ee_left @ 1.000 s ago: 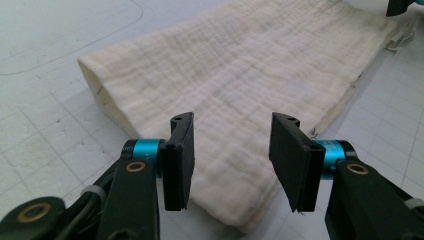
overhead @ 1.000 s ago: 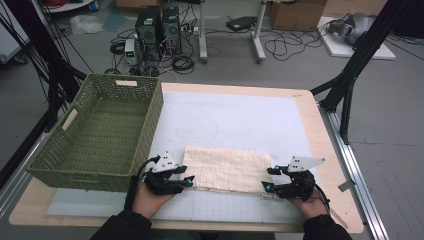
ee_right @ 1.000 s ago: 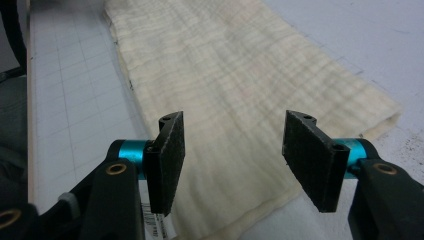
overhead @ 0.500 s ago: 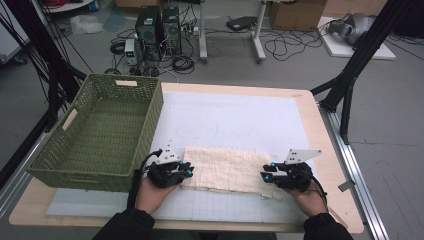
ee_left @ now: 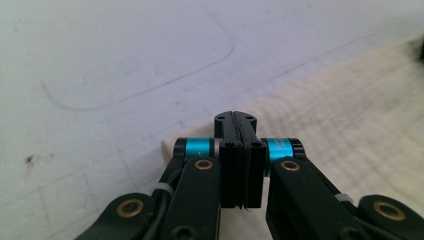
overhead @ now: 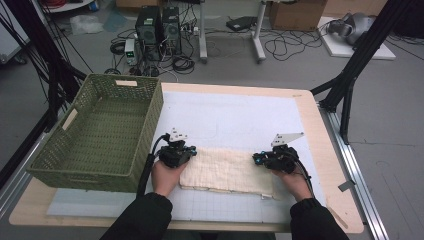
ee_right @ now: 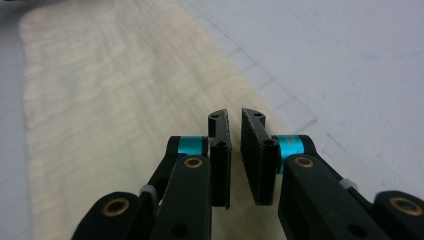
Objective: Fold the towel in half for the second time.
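The left gripper (ee_left: 239, 120) is seen with fingers clenched at the towel's (overhead: 227, 170) nine o'clock edge; cloth between them cannot be told. The right gripper's (ee_right: 234, 116) fingers, just closing, stand slightly parted at three o'clock. The towel lies on the table (overhead: 320, 150), the green basket (overhead: 95, 132) at nine o'clock.

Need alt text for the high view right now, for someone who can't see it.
Two hand-held grippers, left gripper and right gripper, sit at the far corners of a cream folded cloth lying on the white table mat. An empty green woven basket stands left.

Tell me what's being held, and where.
Cannot tell: left gripper shut at the cloth's left end; right gripper, jaws just closing, slightly apart at its right end.
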Motion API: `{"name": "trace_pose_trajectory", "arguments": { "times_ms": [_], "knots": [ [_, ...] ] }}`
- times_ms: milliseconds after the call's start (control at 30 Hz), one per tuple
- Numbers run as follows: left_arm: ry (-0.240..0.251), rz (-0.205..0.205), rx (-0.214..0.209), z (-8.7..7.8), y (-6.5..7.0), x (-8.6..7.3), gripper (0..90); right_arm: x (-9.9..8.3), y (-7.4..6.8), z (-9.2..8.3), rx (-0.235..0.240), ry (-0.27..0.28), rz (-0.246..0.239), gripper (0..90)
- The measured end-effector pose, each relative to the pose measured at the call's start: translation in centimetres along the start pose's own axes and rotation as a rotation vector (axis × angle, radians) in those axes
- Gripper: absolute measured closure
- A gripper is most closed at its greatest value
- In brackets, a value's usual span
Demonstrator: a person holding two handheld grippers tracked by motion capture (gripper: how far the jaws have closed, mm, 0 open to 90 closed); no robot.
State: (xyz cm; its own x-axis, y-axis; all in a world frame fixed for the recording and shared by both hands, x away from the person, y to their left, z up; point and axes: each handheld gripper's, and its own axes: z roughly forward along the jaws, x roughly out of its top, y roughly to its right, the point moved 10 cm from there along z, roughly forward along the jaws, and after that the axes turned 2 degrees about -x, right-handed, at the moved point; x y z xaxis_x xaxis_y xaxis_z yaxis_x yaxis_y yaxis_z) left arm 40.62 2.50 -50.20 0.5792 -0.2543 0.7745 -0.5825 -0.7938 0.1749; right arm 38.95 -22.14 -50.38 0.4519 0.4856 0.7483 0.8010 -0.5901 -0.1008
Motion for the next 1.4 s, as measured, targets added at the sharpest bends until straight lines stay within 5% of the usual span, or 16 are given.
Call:
{"name": "trace_pose_trajectory", "arguments": {
  "times_ms": [100, 433, 533, 667, 800, 933, 967, 1000, 1167, 1400],
  "knots": [
    [-0.046, 0.006, 0.012, 0.2, -0.4, -0.7, 88.7, -0.6, 0.5, 0.2, -0.017, -0.033, 0.007, 82.2],
    [-0.026, 0.042, 0.036, -0.3, -0.6, -0.3, 82.8, -1.6, 1.5, -0.8, -0.038, -0.023, 0.035, 78.6],
    [0.024, -0.001, 0.042, -0.5, -1.1, 0.4, 79.6, -1.2, 2.0, -1.4, -0.062, -0.006, 0.037, 71.7],
    [0.024, -0.054, 0.051, -0.2, -1.9, 0.5, 68.2, -0.9, 3.4, -1.9, -0.095, -0.003, 0.081, 61.7],
    [-0.015, -0.062, 0.049, 0.5, -2.1, -0.1, 61.1, -1.6, 4.0, -1.4, -0.082, -0.034, 0.103, 59.6],
    [-0.022, -0.035, 0.052, 0.5, -1.8, -0.2, 72.6, -1.7, 3.7, -1.1, -0.069, -0.053, 0.087, 67.1],
    [-0.025, -0.043, 0.019, 0.5, -1.6, -0.3, 77.6, -1.7, 3.6, -1.2, -0.043, -0.046, 0.095, 77.9],
    [-0.023, -0.048, 0.017, 0.5, -1.5, -0.3, 82.4, -1.7, 3.4, -1.1, -0.021, -0.045, 0.097, 78.7],
    [-0.010, -0.038, 0.014, 0.3, -1.3, 0.0, 85.0, -1.5, 2.8, -1.1, -0.012, -0.071, 0.047, 83.3],
    [0.130, -0.047, 0.029, -0.9, -1.4, 3.1, 85.3, 1.1, 4.4, -3.4, -0.077, 0.025, 0.053, 83.5]
  ]
}}
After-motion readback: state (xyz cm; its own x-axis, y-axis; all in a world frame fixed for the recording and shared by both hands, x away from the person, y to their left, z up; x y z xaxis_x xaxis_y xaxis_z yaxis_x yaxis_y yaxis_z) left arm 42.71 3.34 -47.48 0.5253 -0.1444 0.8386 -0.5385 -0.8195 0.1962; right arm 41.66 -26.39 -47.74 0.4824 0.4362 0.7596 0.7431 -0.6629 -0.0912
